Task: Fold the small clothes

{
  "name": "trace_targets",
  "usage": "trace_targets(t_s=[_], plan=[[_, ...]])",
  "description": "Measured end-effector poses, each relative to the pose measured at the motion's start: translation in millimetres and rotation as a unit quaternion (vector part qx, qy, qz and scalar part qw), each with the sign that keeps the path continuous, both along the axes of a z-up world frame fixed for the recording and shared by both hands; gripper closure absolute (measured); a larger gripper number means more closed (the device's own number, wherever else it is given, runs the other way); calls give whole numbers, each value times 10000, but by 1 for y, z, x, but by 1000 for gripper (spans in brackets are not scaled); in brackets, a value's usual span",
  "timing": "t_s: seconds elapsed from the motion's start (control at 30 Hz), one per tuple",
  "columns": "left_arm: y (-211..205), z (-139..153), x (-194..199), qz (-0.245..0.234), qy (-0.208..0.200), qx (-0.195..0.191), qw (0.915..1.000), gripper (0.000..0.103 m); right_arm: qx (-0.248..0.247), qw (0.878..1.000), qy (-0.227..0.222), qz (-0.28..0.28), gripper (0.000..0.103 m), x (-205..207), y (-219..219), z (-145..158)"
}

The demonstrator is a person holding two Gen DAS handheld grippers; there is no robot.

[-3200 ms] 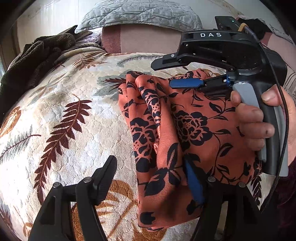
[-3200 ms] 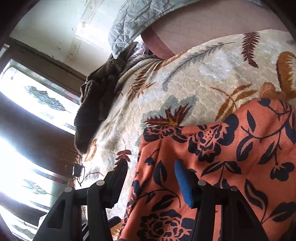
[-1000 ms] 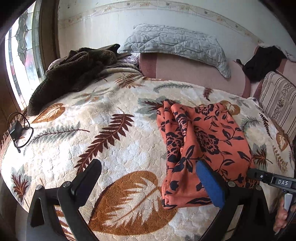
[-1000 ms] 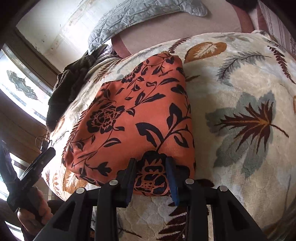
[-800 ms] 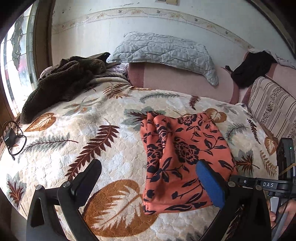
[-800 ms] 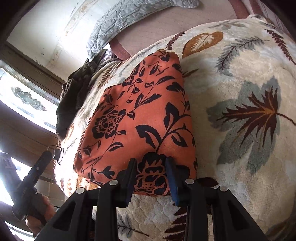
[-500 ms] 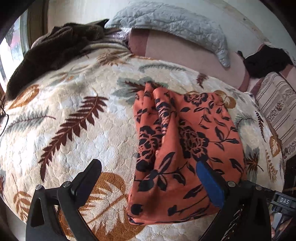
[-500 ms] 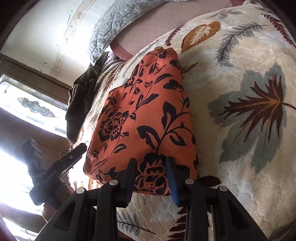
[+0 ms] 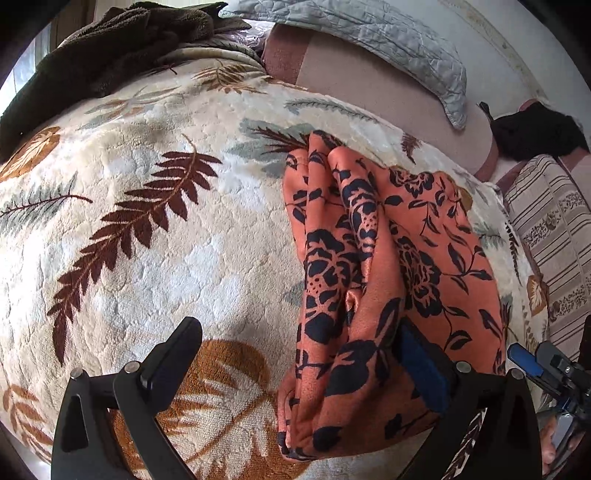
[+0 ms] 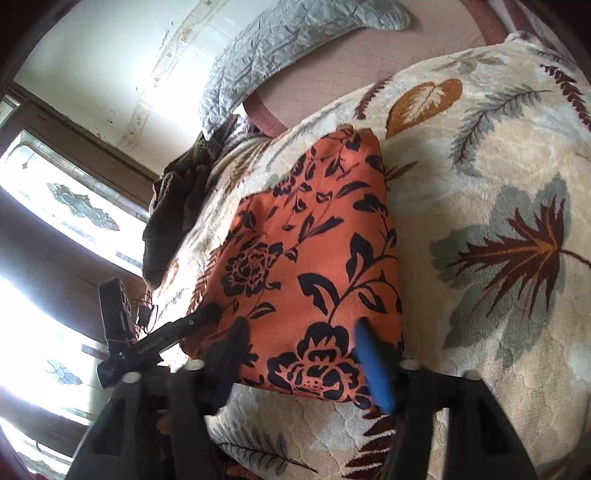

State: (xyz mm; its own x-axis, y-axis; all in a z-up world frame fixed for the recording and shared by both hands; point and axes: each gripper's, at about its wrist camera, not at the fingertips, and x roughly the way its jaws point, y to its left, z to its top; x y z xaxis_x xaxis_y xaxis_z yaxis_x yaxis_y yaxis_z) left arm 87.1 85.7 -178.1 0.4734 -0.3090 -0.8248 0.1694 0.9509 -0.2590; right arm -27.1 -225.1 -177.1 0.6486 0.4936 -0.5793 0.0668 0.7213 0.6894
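Here, the orange floral garment (image 9: 391, 266) is lying folded on the leaf-patterned blanket (image 9: 155, 229) of the bed, its long axis running away from both cameras toward the pink headboard (image 9: 373, 88); the left claw (image 9: 295, 354) is standing spread wide, its black finger (image 9: 173, 350) resting over bare blanket while its blue-padded finger (image 9: 417, 365) is tucking in under the bunched near-left edge of the cloth, so nothing is pinched there as far as the view shows; the right claw (image 10: 303, 354) is also standing released, its two fingers straddling the near hem of the garment (image 10: 314, 258) with the fabric lying between them, though whether the pads are touching it I cannot tell; in the right wrist view the left tool is showing at the garment's left corner, so both hands are sitting along the same near short edge, the left at the rumpled side, the right at the smoother side; judging from this, the coming fold is turning on that near edge being carried forward along the long axis toward the far end, and each claw would need to clench on its corner first; the left side, with its loose ridges, is looking likelier to slip or fold unevenly; a dark brown throw (image 9: 99, 48) and a grey quilted pillow (image 9: 369, 33) are lying well apart beyond.
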Motion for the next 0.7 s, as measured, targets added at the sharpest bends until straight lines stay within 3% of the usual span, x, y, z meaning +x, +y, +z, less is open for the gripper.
trace_targets(t_s=[0.1, 0.27, 0.43, 0.5, 0.6, 0.7], plan=[[10, 10, 8, -39, -68, -452, 9989, 0, 114, 9992, -259, -272, 25, -5, -12, 6], [20, -6, 28, -91, 697, -1473, 9866, 0, 753, 9944, 212, -711, 25, 3, -43, -20], [29, -21, 38, -33, 1132, -2008, 9731, 0, 1424, 9850, 563, -796, 25, 14, -65, -50], [29, -27, 39, -46, 1251, -2085, 9700, 0, 1612, 9817, 688, -743, 25, 20, -68, -59], [25, -26, 39, -123, 1207, -1994, 9724, 0, 1786, 9789, 849, -508, 25, 31, -60, -69], [19, -27, 39, -254, 1225, -1994, 9719, 0, 1702, 9795, 1055, -227, 25, 43, -43, -78]])
